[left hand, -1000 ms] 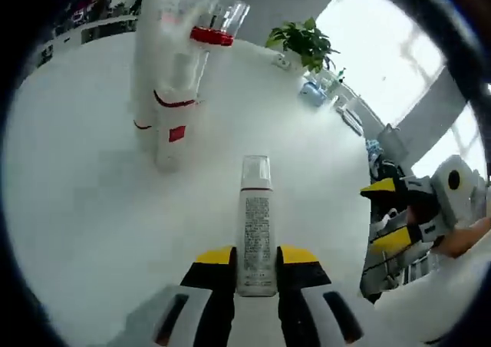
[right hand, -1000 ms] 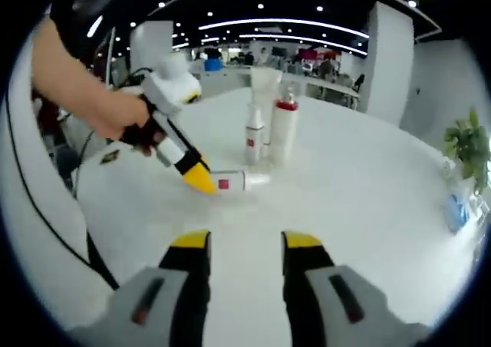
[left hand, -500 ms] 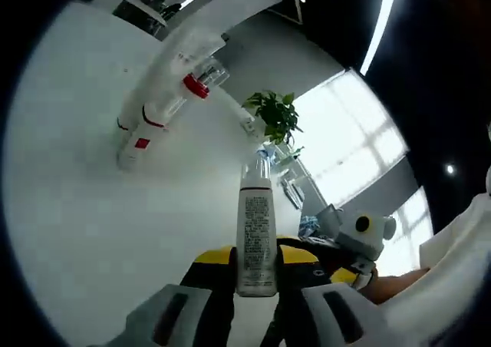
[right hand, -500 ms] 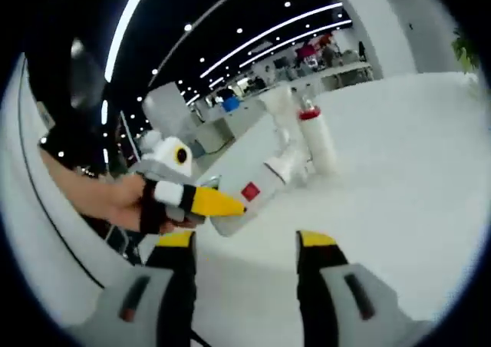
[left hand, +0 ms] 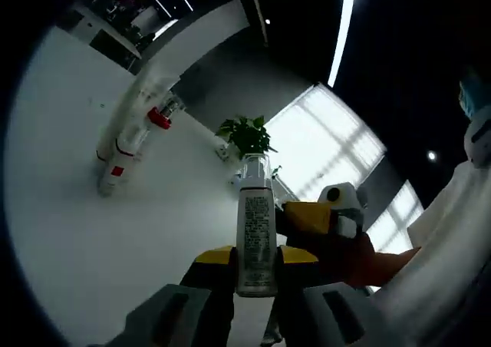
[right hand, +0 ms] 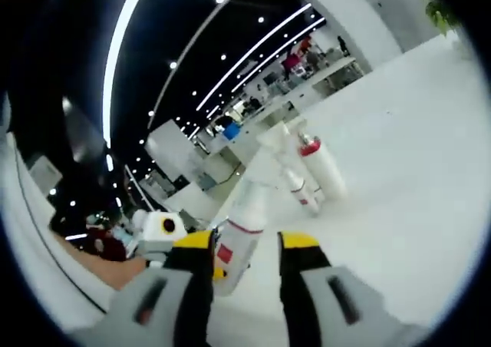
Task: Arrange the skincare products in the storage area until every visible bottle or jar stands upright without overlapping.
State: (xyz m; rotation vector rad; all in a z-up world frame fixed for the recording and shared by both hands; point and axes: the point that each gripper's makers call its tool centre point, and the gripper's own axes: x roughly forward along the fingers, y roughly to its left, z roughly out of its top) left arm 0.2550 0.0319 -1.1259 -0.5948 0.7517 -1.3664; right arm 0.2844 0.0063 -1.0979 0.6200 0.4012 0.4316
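My left gripper [left hand: 255, 256] is shut on the lower end of a white bottle [left hand: 255, 223] with a clear cap and small print, held off the white table [left hand: 84, 232]. In the right gripper view the same bottle [right hand: 239, 232], with a red label, runs up between the spread jaws of my right gripper [right hand: 245, 243], which is open. The right gripper [left hand: 311, 218] comes into the left gripper view from the right, close beside the bottle's upper half. I cannot tell whether it touches the bottle. Standing together on the table are a white tube [right hand: 272, 143], a red-capped bottle [right hand: 324, 169] and a small red-labelled bottle [right hand: 301, 192].
The standing group [left hand: 126, 136] is well beyond the held bottle, with bare table around it. A potted plant [left hand: 247, 134] stands at the table's far edge near bright windows. A person's hand [left hand: 360, 256] holds the right gripper. Desks fill the room behind the table.
The held bottle has come up off the table and swung toward upright. My right gripper has closed in, so the bottle now sits between its open jaws. Both views have tilted.
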